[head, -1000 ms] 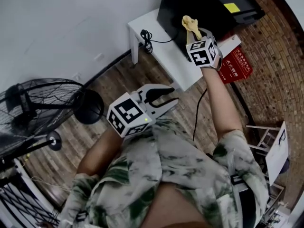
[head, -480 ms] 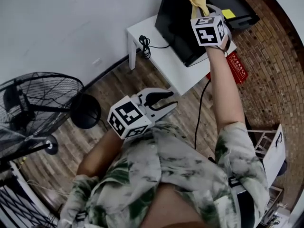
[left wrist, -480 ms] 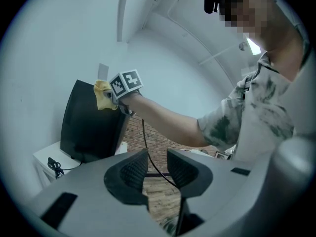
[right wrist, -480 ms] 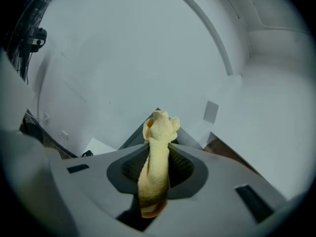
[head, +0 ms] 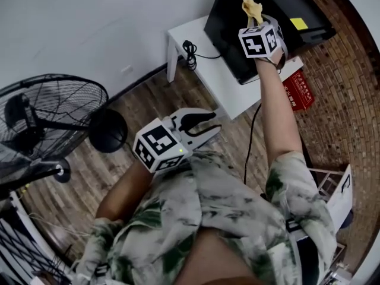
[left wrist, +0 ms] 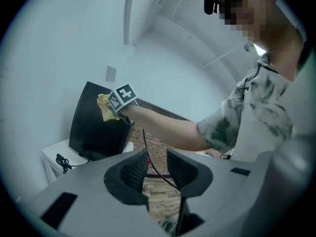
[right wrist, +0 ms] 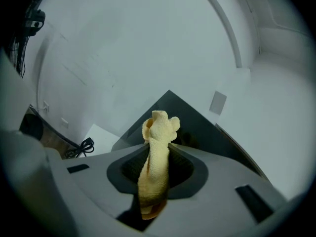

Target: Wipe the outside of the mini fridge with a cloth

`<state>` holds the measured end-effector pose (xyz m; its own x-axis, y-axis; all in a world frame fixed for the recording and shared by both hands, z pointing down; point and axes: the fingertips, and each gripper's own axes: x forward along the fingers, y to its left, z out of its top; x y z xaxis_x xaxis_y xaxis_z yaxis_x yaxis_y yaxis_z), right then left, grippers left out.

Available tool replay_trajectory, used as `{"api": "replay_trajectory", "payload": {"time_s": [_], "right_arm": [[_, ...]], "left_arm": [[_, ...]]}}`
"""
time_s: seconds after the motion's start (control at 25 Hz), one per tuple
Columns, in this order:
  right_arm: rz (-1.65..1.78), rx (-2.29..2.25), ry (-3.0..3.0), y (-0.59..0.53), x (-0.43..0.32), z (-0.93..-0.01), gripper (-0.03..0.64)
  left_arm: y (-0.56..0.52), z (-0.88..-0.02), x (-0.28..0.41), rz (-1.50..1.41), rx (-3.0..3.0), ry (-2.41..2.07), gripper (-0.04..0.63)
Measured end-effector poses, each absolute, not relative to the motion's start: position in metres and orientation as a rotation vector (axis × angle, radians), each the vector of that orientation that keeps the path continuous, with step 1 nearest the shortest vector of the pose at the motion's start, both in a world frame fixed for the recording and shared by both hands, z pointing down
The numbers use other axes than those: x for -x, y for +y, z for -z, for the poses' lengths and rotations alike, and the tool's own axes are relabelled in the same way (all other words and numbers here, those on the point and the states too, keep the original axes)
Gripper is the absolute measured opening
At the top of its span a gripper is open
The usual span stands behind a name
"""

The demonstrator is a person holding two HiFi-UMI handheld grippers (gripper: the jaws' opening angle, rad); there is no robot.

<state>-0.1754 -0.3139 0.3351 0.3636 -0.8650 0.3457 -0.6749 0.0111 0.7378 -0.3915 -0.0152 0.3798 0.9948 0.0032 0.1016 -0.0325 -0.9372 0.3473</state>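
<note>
White table (head: 196, 46) by the wall carries the black mini fridge (head: 237, 34). My right gripper (head: 255, 21) is clamped mid-fold on the yellow cloth (head: 252, 8) at the fridge's upper face. The cloth looks soft, light and limp. My left gripper (head: 205, 125) hangs parted and empty.

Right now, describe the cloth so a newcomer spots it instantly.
Find the black mini fridge on the white table by the wall. Near its top, the right gripper pinches a cloth in its jaws. It is the only pale yellow, crumpled thing there.

Yellow cloth (right wrist: 157, 152); black mini fridge (head: 231, 22); white table (head: 208, 70); green-white mottled shirt (head: 225, 218).
</note>
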Motion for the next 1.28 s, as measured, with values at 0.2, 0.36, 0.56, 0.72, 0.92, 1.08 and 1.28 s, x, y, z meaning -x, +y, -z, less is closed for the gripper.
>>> {"api": "replay_trajectory", "payload": {"time_s": [0.2, 0.36, 0.56, 0.72, 0.92, 1.08, 1.28], "right_arm": [[0.206, -1.685, -1.367, -0.32, 0.177, -0.375, 0.095], [0.17, -1.648, -1.35, -0.323, 0.176, -0.408, 0.095], [0.109, -1.604, -1.34, -0.327, 0.178, -0.45, 0.095], [0.031, -1.558, -1.346, -0.329, 0.18, -0.493, 0.095], [-0.057, -1.485, -1.337, -0.331, 0.176, -0.548, 0.095], [-0.095, -1.46, -1.329, -0.333, 0.175, -0.571, 0.095], [-0.075, -1.453, -1.358, -0.342, 0.182, -0.568, 0.095]], "left_arm": [[-0.021, -0.385, 0.397, -0.148, -2.769, -0.049, 0.118], [-0.027, -0.386, 0.404, -0.151, -2.765, -0.08, 0.119], [-0.032, -0.392, 0.413, -0.164, -2.75, -0.123, 0.12], [-0.033, -0.397, 0.419, -0.17, -2.739, -0.151, 0.119], [-0.041, -0.403, 0.425, -0.178, -2.726, -0.205, 0.119], [-0.047, -0.406, 0.43, -0.179, -2.714, -0.24, 0.118], [-0.053, -0.408, 0.431, -0.178, -2.71, -0.25, 0.118]]}}
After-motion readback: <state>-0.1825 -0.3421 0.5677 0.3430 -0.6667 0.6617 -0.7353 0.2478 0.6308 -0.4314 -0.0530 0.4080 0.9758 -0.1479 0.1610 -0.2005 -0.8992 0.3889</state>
